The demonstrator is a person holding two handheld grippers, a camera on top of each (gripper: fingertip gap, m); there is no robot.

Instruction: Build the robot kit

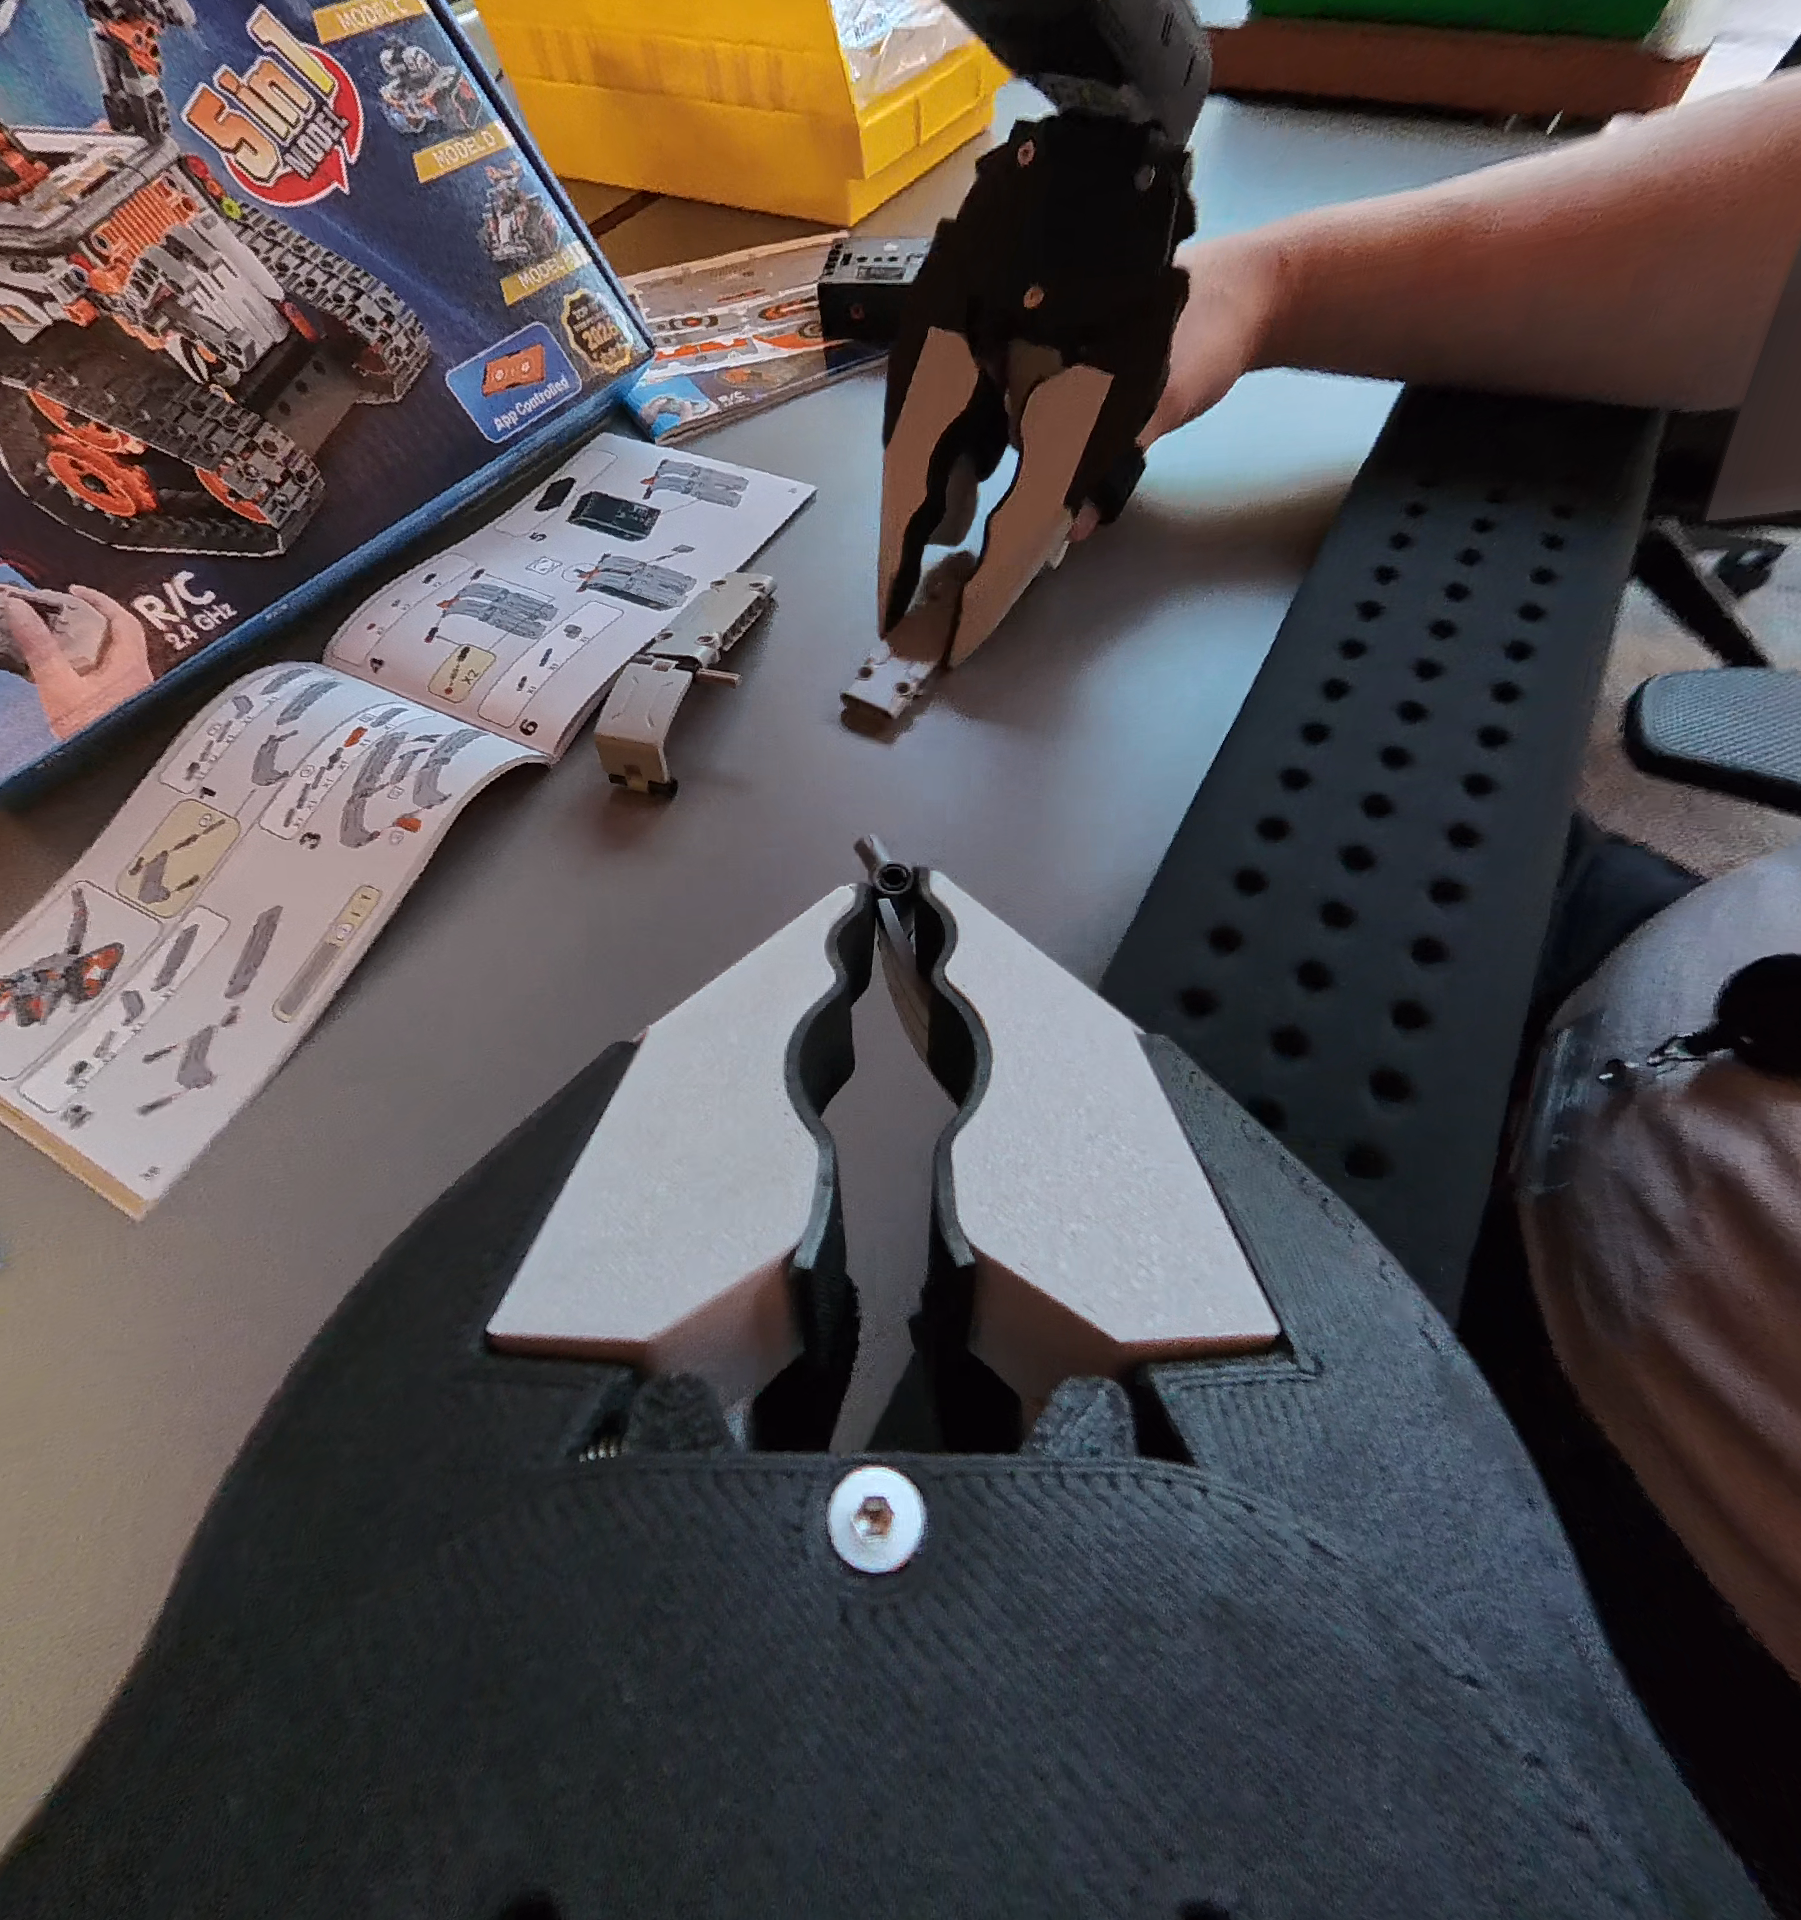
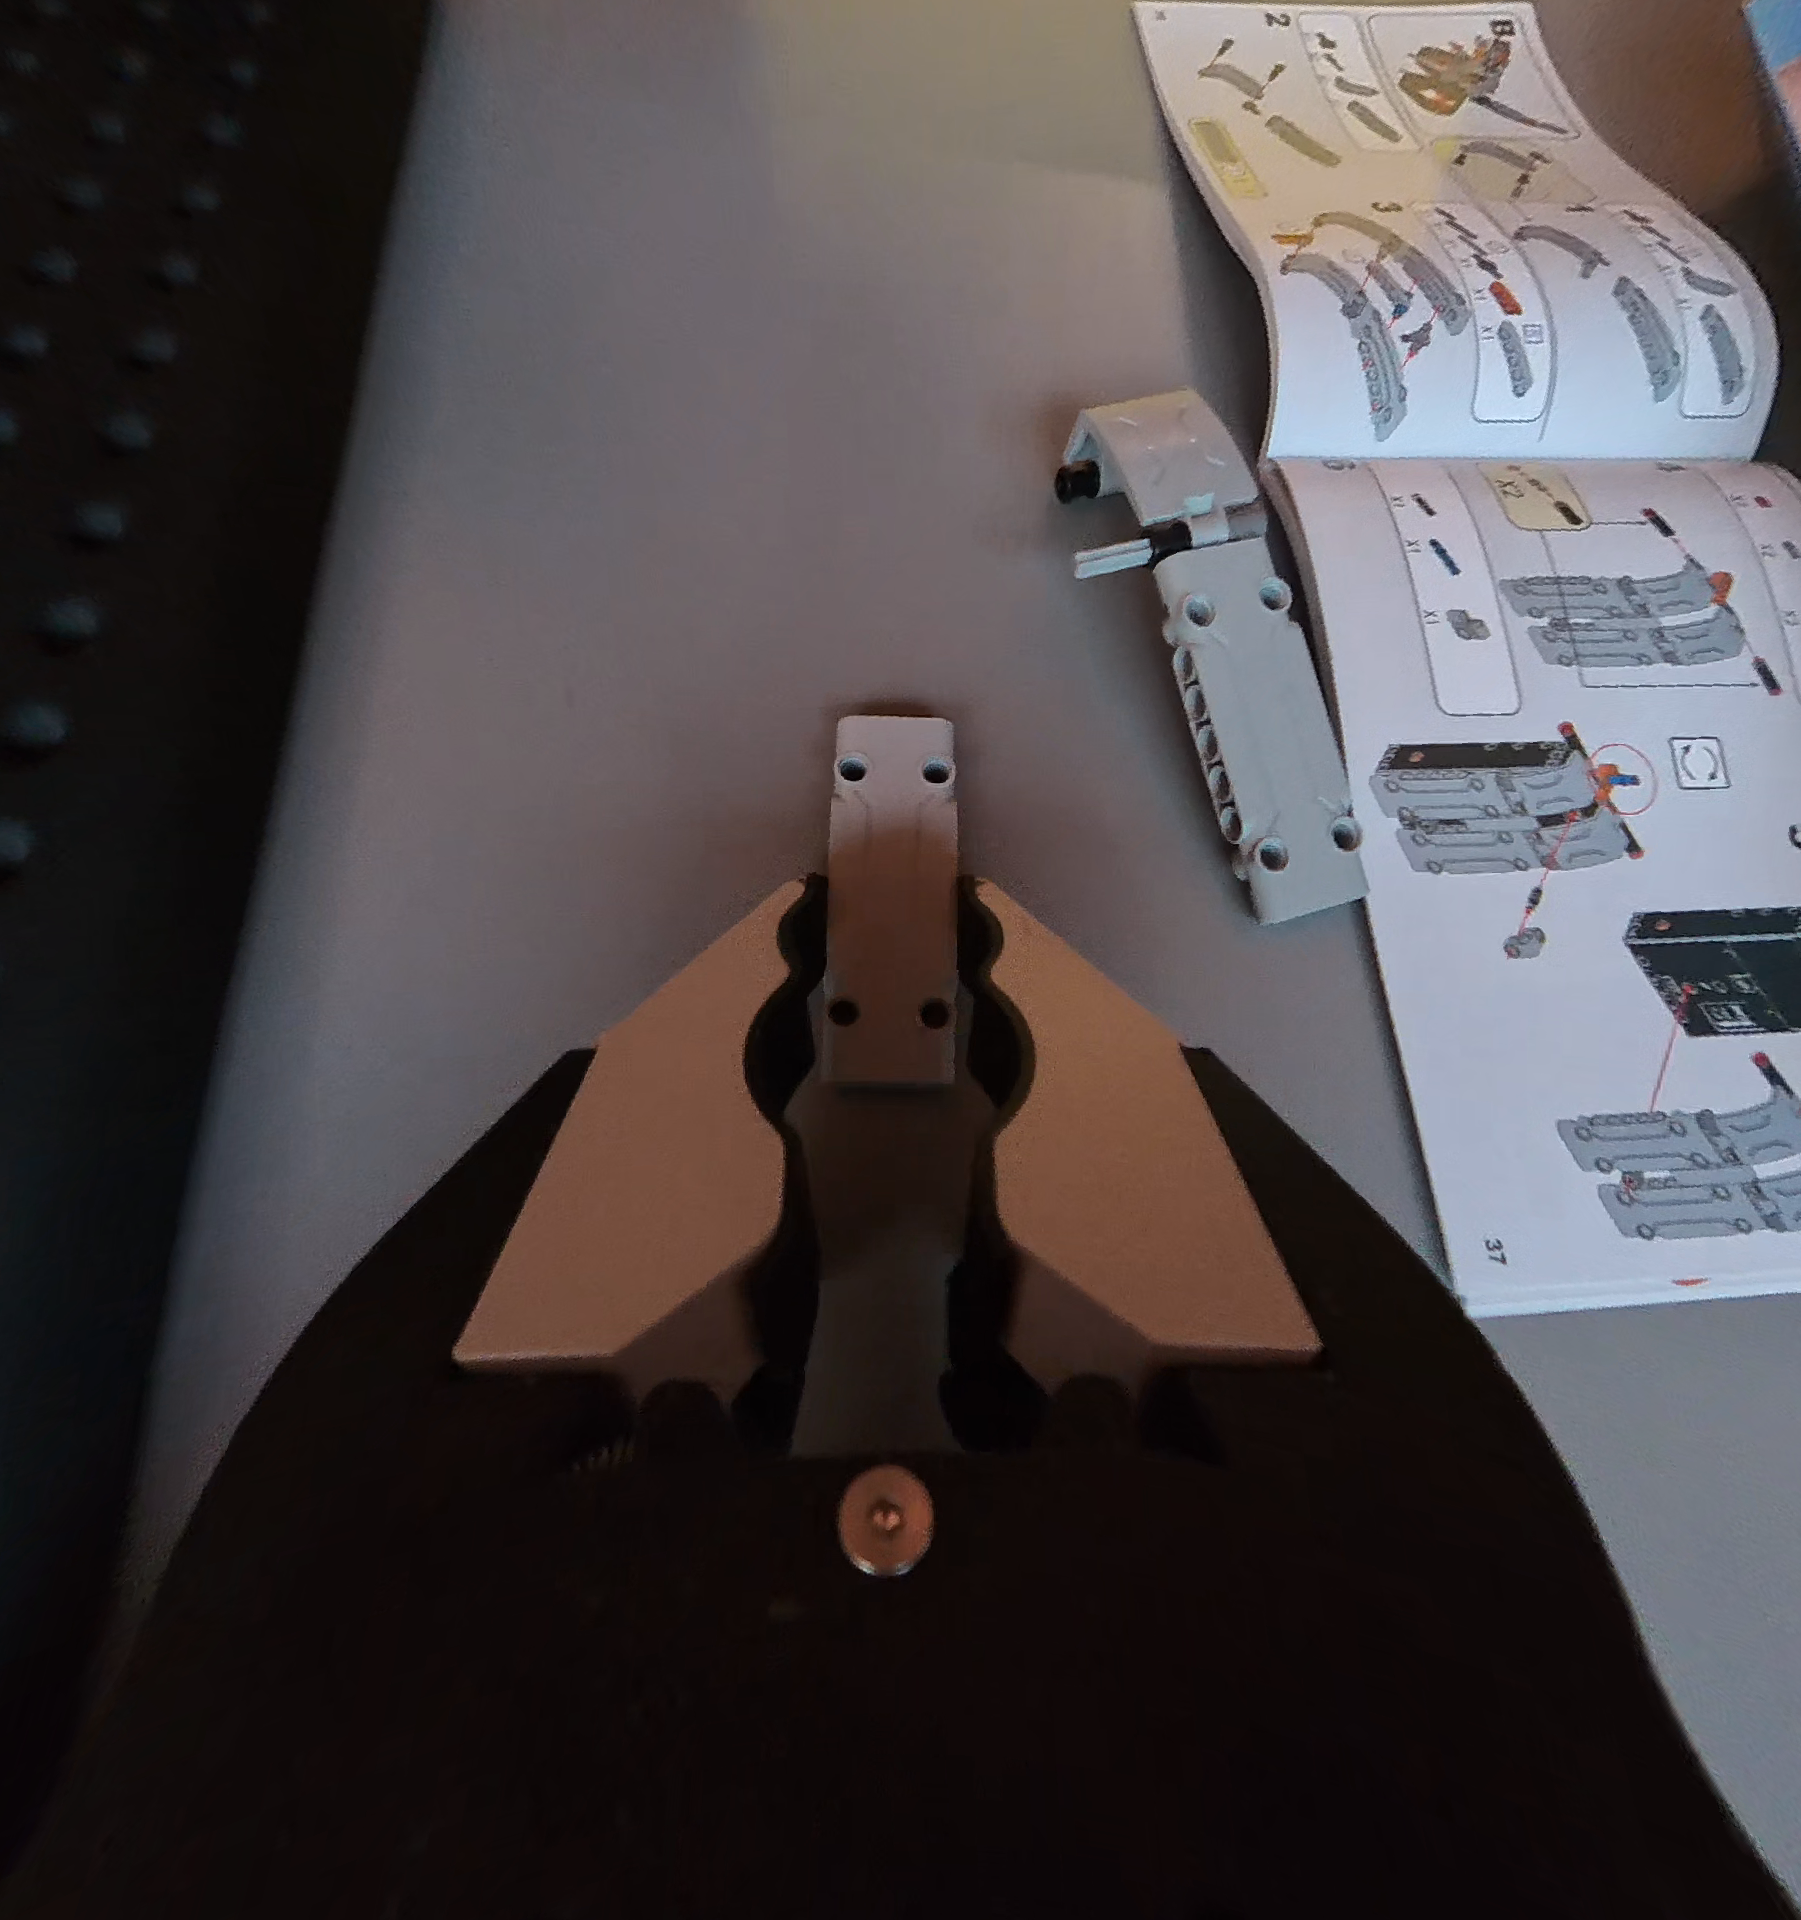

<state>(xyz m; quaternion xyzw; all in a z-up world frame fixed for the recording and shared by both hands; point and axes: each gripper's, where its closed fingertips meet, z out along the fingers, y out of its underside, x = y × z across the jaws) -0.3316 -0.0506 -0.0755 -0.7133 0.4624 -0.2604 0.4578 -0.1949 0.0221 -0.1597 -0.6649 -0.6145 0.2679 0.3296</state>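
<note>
Grey panel piece (image 2: 891, 914) points lengthwise away between clamping right fingers (image 2: 657, 1122); left fingers (image 1: 1072, 1132) pinch a black pin (image 1: 891, 883).

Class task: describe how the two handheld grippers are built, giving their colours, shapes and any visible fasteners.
Each gripper is a black, ridged 3D-printed body. The left gripper and the right gripper both carry two pale grey, wedge-shaped fingers with wavy black inner edges. A silver hex screw sits centrally on each body. No cables show.
</note>
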